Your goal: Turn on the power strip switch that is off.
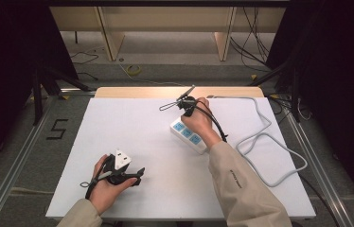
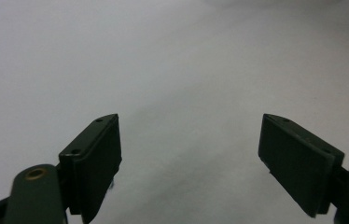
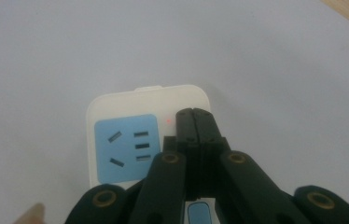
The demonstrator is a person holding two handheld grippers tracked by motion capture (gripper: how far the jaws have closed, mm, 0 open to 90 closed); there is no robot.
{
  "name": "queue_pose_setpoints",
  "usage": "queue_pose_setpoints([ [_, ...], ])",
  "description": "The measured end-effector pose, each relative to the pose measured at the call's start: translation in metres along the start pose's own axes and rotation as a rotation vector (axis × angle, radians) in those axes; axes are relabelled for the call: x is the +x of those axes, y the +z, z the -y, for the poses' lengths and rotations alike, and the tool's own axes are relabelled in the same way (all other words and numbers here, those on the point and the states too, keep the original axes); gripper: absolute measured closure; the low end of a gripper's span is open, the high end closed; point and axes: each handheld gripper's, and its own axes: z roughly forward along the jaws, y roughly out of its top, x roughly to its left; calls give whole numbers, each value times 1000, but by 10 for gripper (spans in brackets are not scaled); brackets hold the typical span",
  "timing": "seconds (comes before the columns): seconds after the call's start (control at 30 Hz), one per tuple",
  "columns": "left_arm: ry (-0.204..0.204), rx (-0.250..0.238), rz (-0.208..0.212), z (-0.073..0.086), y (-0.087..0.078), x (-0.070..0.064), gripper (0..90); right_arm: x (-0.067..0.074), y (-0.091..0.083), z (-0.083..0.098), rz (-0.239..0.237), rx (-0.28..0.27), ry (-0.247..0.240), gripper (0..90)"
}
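The right gripper (image 3: 193, 114) is pressing its two black jaws flat together with nothing between them, and their tips are lying over the end of a white power strip (image 3: 116, 105), just beside a small red light (image 3: 169, 121) that is glowing on the strip's top face; whether the tips are touching the strip cannot be told. Next to the jaws a blue socket panel (image 3: 125, 148) is facing up. In the high view the right hand (image 1: 199, 118) is holding that gripper (image 1: 187, 101) over the far end of the strip (image 1: 188, 135), which is lying slantwise on the white table (image 1: 132, 127) near its far middle, with three blue panels along it. A grey cable (image 1: 265, 137) is running from the strip's area and looping across the right side of the table. The left gripper (image 2: 189, 154) is holding its jaws spread wide apart over bare white table surface, pinching nothing. In the high view the left hand (image 1: 104, 187) is resting that gripper (image 1: 120, 172) at the near left of the table, well apart from the strip
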Motion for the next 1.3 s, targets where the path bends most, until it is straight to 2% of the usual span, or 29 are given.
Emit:
queue_pose_setpoints([
  [1.03,1,-2,2,0,0,-1,214,4,1,-2,32,25,-18,900],
  [1.3,1,-1,1,0,0,-1,215,1,1,0,3,1,1,900],
])
